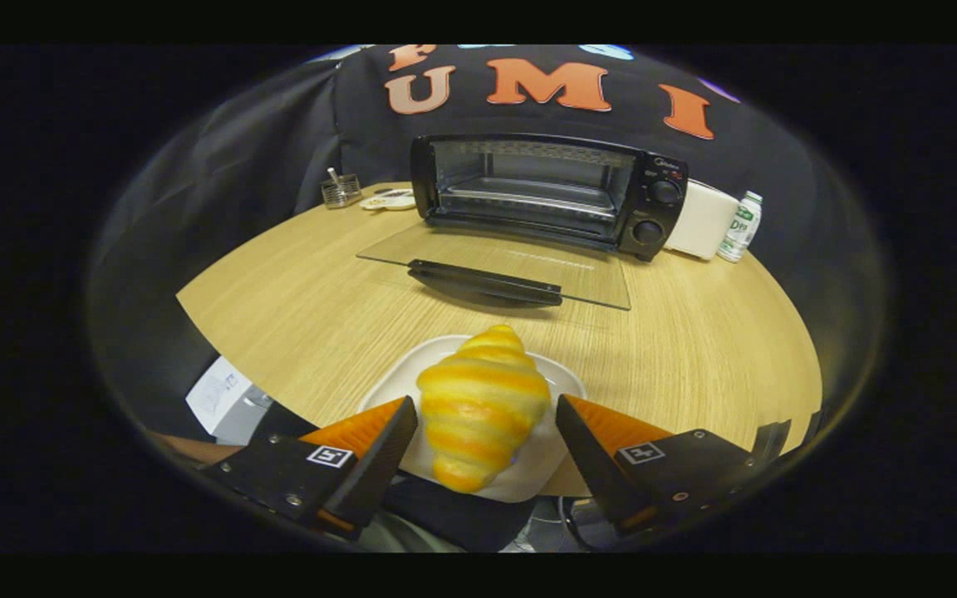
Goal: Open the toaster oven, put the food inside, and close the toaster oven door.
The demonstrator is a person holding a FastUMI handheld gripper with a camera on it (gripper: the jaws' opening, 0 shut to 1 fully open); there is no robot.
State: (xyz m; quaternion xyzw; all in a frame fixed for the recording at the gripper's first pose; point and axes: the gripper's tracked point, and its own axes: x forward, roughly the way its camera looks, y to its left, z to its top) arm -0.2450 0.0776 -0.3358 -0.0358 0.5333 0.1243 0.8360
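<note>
Croissant (481, 407) on plate (557, 378) btwn open fingers (379, 444), near table (296, 307) edge. Oven (549, 193) beyond, door (499, 267) down flat twd plate. Bottle (740, 226) right of oven; holder (341, 190) left.

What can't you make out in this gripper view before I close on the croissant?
- Contact: the hand-held gripper is open around the croissant; its left finger looks close, touching or not is unclear.
- Plate: mostly hidden under the croissant.
- Toaster oven knob settings: too small.
- White box: partly hidden behind the oven.
</note>
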